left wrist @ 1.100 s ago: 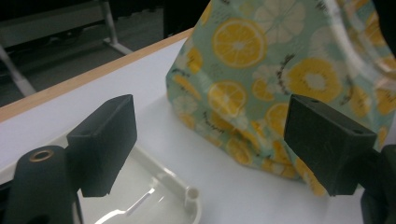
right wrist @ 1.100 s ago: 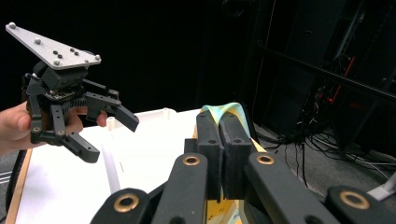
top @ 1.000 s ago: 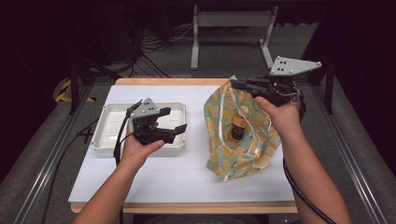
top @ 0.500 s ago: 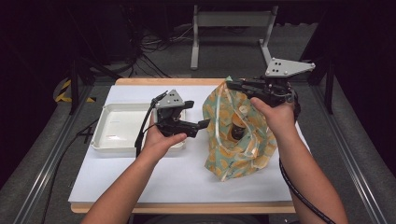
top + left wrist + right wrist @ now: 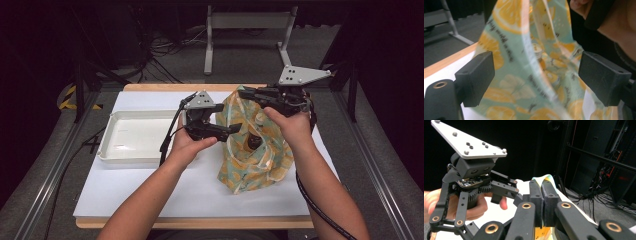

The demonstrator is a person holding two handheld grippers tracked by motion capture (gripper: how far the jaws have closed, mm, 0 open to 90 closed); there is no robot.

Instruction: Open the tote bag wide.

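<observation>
— White sheeting covers the tabletop (image 5: 150, 195); what sits on it?
— Largest first: a white tray (image 5: 131, 142) lies toward the left edge, bare inside. Right of centre stands a lemon-print bag (image 5: 252, 155), teal and yellow, its mouth pulled up and open.
— Why is it upright like that?
— I'd say the right gripper (image 5: 246, 93) does that: its jaws are clamped flat together on the bag's rim, lifting the far side so the opening gapes. In the right gripper view the fabric edge pokes up between the closed pads (image 5: 541, 192).
— And the left gripper (image 5: 231, 129)?
— Its jaws stand wide, nothing pinched. It sits at the bag's near-left rim, and in the left gripper view the printed fabric (image 5: 529, 62) hangs between the spread jaws, so it seems poised to take the other side or reach in.
— Anything inside?
— A small dark jar (image 5: 254, 142) rests at the bottom, with a pale lid, by the left gripper view.
</observation>
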